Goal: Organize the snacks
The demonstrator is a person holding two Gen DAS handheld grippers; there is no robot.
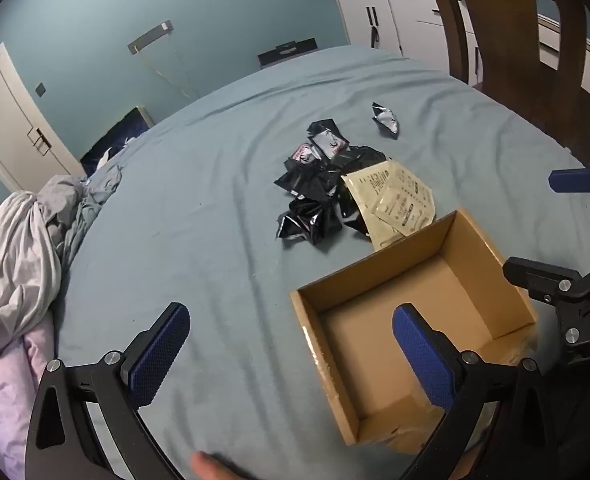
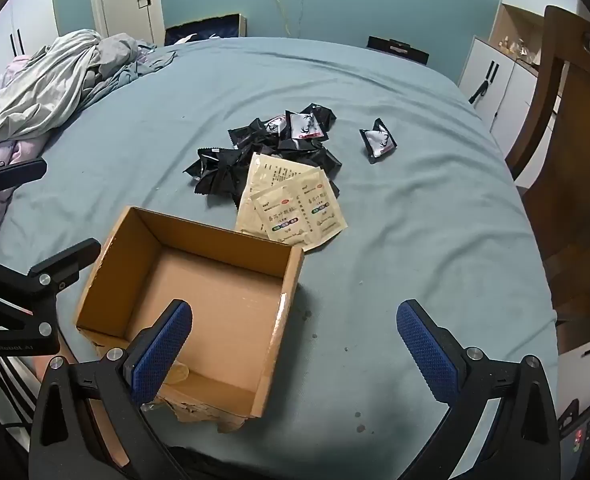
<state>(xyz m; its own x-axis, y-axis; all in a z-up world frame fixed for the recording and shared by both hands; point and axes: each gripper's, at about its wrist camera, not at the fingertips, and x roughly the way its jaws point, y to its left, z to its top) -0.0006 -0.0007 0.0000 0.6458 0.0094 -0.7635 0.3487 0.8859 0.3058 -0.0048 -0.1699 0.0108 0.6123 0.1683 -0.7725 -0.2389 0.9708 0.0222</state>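
Observation:
An open, empty cardboard box sits on the blue bed sheet. Beyond it lies a pile of black snack packets with beige sachets on its near side. One black-and-white packet lies apart to the right. My left gripper is open and empty, its right finger over the box's near wall. My right gripper is open and empty, its left finger over the box. Each gripper shows at the edge of the other's view.
Crumpled grey and lilac bedding is heaped at the bed's far left. A wooden chair stands beside the bed on the right. White cabinets line the wall behind.

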